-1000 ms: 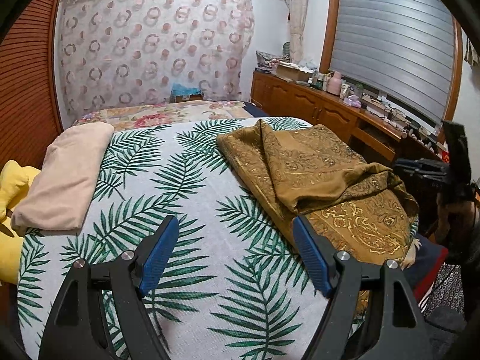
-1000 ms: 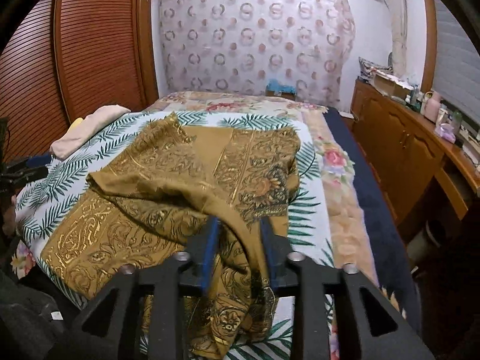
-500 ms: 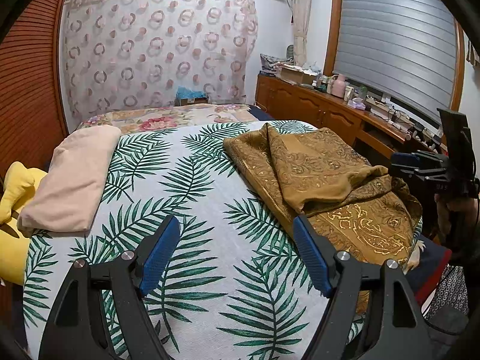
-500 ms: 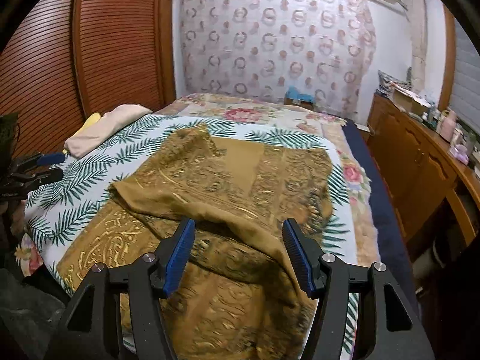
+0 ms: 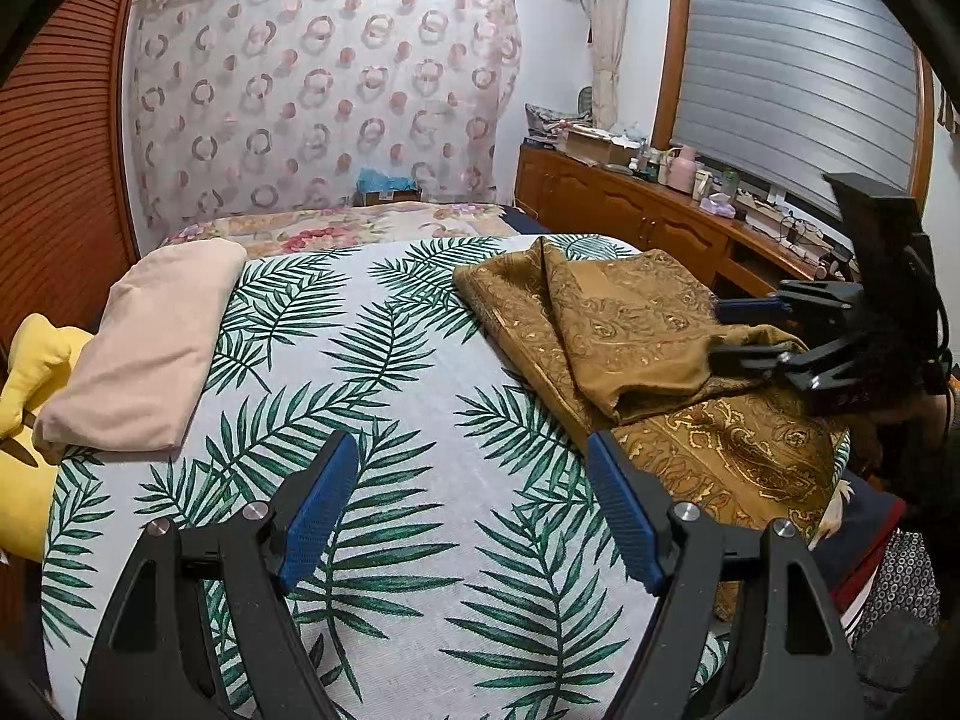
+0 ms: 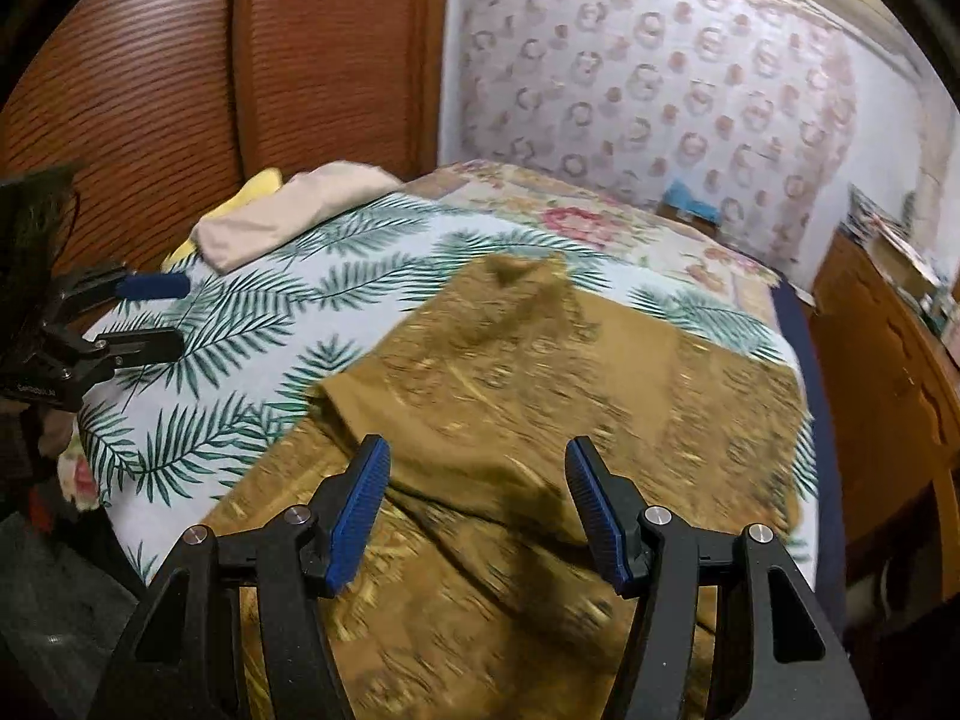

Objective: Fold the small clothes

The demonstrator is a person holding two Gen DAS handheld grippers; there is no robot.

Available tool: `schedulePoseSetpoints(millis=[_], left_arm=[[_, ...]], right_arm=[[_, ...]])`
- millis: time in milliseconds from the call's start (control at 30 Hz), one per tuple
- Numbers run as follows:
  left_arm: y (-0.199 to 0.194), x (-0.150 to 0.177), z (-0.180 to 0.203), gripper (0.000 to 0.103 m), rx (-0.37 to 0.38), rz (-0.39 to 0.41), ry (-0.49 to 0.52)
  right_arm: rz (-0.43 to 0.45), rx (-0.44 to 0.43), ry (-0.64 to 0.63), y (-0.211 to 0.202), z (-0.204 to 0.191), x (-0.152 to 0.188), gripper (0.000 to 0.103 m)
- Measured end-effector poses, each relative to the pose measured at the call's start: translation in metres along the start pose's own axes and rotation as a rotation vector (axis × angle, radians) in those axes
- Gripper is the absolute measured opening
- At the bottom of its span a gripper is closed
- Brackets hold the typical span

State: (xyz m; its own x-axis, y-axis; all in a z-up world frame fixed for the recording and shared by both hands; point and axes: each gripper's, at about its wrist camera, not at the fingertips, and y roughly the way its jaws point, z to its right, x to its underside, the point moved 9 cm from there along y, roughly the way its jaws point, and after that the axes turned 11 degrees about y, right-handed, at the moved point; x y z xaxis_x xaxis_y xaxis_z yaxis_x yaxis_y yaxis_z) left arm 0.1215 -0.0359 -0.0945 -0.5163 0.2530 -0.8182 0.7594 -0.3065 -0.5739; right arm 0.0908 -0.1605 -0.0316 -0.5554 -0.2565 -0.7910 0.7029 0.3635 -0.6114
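A brown cloth with gold paisley print [image 5: 630,324] lies partly folded on the right side of the bed; in the right wrist view the cloth [image 6: 540,372] is blurred. My right gripper [image 6: 477,450] hovers open over its near fold, pads clear of the fabric. From the left wrist view the right gripper [image 5: 750,330] sits at the cloth's right edge, fingers apart. My left gripper [image 5: 471,450] is open above the bare leaf-print sheet [image 5: 390,360], nothing between its fingers. In the right wrist view the left gripper [image 6: 162,315] shows at the bed's left edge.
A folded beige cloth [image 5: 144,342] and a yellow item [image 5: 30,360] lie at the bed's left side by the wooden slatted wardrobe [image 6: 240,90]. A cluttered wooden cabinet [image 5: 630,222] runs along the right wall. A person's hand holds the right gripper.
The right gripper let go of the cloth fold it pinched and opened wide. It then shifted sideways and rolled, and the fold now lies flat. The left gripper stayed put.
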Motion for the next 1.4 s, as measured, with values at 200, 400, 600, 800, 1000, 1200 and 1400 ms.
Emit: schedulePoseSetpoints(millis=[200, 400, 600, 800, 1000, 1200, 1400], left_arm=[[0.001, 0.003, 0.002, 0.079, -0.001, -0.005, 0.002], [0.002, 0.004, 0.004, 0.079, 0.001, -0.009, 0.003], [0.003, 0.006, 0.004, 0.079, 0.002, -0.011, 0.001], [0.005, 0.008, 0.006, 0.079, 0.006, -0.015, 0.003], [0.006, 0.009, 0.010, 0.079, 0.010, -0.019, 0.007], [0.006, 0.009, 0.010, 0.079, 0.013, -0.022, 0.006], [0.007, 0.010, 0.014, 0.079, 0.022, -0.027, 0.007]], right_arm=[[-0.078, -0.069, -0.059, 0.022, -0.019, 0.001, 0.063], [-0.137, -0.082, -0.086, 0.036, -0.017, 0.005, 0.063], [-0.176, -0.086, -0.065, 0.054, -0.007, 0.007, 0.063], [-0.176, -0.107, -0.043, 0.062, -0.003, 0.008, 0.062], [-0.167, -0.117, -0.072, 0.060, -0.011, 0.011, 0.026], [-0.073, -0.164, 0.029, 0.030, 0.012, -0.018, 0.011], [-0.025, -0.195, 0.130, 0.013, 0.038, -0.034, 0.010]])
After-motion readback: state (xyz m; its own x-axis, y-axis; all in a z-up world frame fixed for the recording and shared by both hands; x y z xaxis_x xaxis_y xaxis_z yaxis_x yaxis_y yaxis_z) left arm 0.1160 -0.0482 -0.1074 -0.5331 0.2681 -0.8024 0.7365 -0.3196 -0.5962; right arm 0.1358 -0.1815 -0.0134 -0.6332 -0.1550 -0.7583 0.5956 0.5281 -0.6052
